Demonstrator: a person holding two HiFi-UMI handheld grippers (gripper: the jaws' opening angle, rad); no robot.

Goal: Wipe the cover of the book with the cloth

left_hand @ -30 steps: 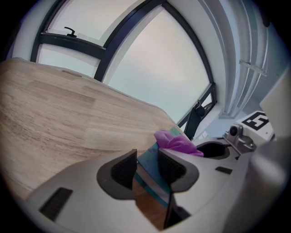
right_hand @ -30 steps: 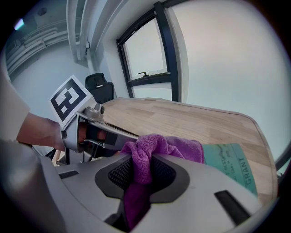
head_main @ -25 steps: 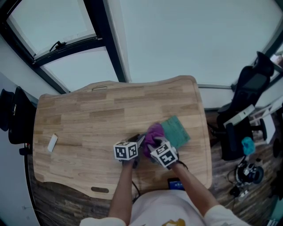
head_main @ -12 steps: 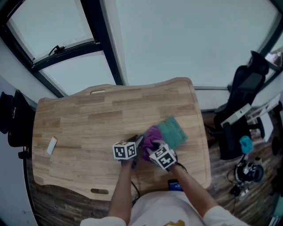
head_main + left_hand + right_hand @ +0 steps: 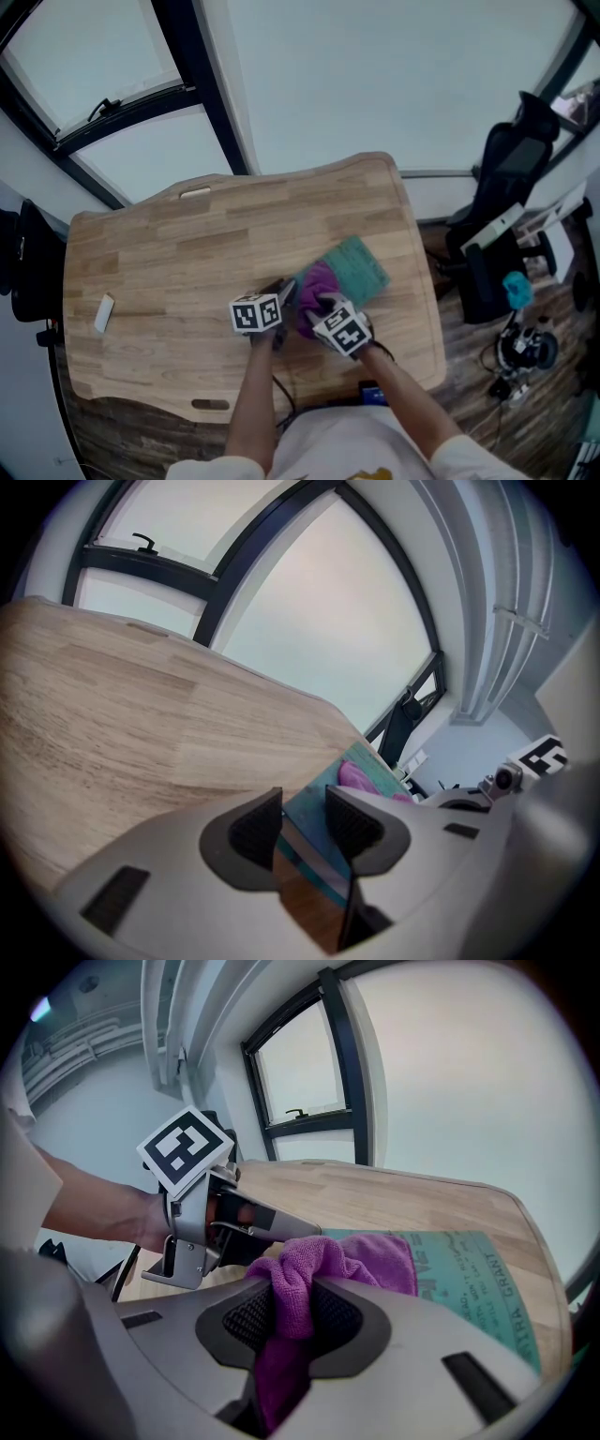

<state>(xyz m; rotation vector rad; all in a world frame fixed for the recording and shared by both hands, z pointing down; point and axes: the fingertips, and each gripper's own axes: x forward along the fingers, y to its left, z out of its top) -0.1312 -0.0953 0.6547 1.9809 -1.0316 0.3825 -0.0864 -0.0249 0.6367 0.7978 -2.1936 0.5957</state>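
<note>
So the right gripper (image 5: 292, 1318) is clamped down on a bunched-up purple microfiber cloth (image 5: 349, 1258). The wad sticks out past the jaws and sits on the teal book (image 5: 469, 1279), over the end of the cover closest to the person. Grabbing it in a bunch like that makes sense. It leaves a fat soft pad out front, so it's the fabric rubbing the cover and not the hard jaw tips.

The left gripper (image 5: 305, 822) comes in at the book's left edge, right next to the cloth. Its view shows the edge of the cover running in between the two jaws, and they look closed on it. Pretty sure that's just the anchor hand: a thin paperback would skate around with every swipe if nothing pinned it.

The book lies flat, cover up, on a wooden table (image 5: 187, 248). Most of the cover beyond the cloth is bare, with white lettering showing. If I had to guess, the wiping has plenty left to go, probably strokes out toward the book's far end.

The only other thing is a small white object (image 5: 103, 314) well off to the book's left, not involved at all.
</note>
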